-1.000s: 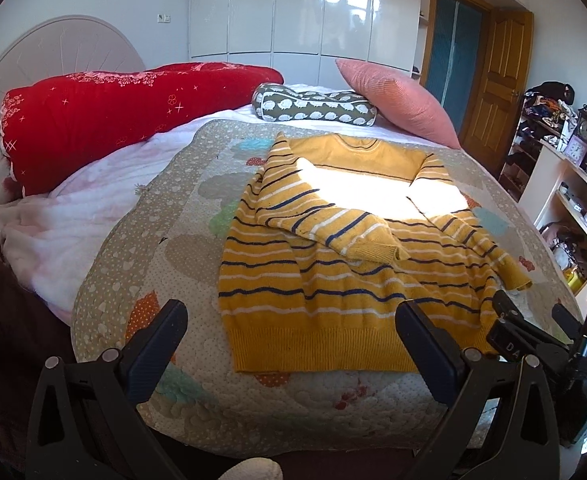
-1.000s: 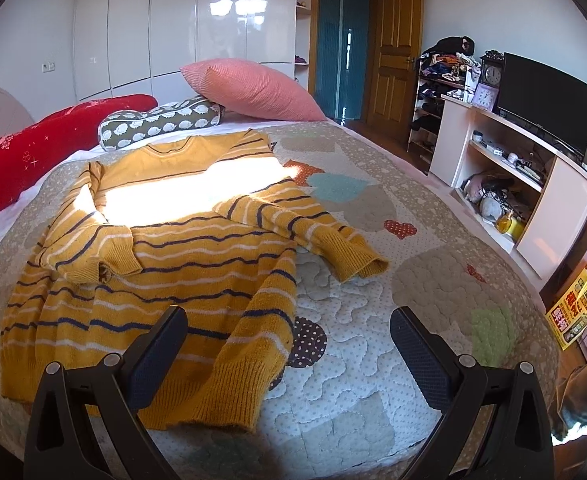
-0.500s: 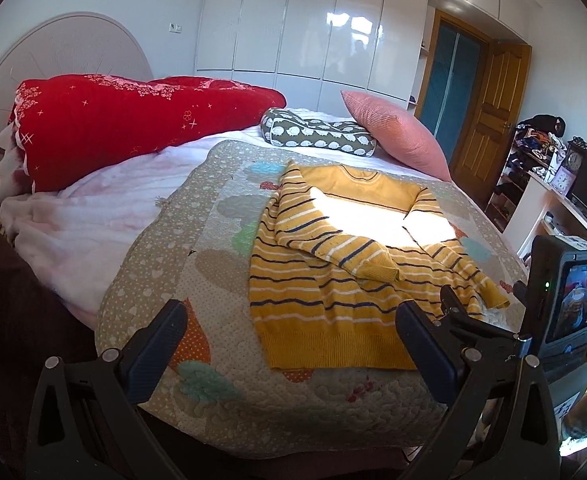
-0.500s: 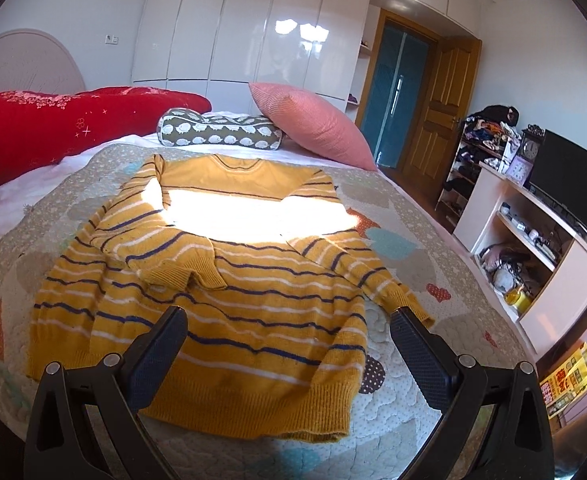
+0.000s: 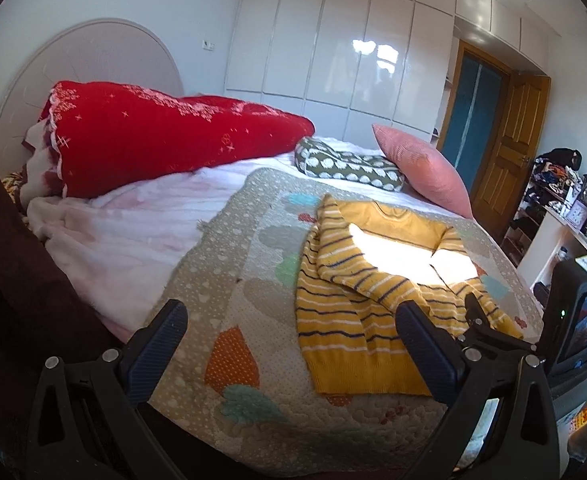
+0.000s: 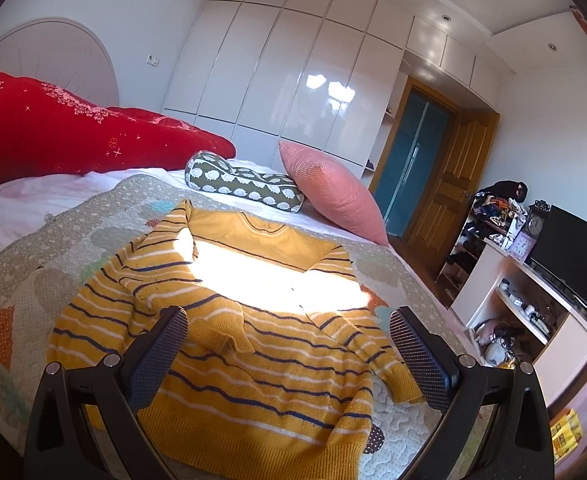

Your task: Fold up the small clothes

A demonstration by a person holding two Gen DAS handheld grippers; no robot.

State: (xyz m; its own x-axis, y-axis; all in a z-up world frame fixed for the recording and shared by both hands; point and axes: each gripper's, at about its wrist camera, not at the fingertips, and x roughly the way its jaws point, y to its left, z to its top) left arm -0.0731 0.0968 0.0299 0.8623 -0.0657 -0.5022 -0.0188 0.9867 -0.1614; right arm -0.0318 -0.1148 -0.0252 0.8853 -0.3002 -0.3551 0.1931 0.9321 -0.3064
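The striped sweater point(image 6: 229, 340) lies flat on the bed's quilt point(image 5: 229, 280), both sleeves folded across its chest. Both tongs, left point(image 5: 291, 350) and right point(image 6: 289, 346), hover spread and empty. Pinching only the hem's top layer could drag those loose sleeves askew.

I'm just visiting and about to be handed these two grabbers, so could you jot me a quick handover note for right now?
Left gripper: open, holding nothing, above the near edge of the bed.
Right gripper: open, holding nothing, above the sweater's lower half.
Yellow striped sweater: lies flat on the patterned quilt, neck toward the pink pillow.
Done: one sleeve folded across the chest.
Left: the other sleeve still angles outward; fold it in, then fold the body.
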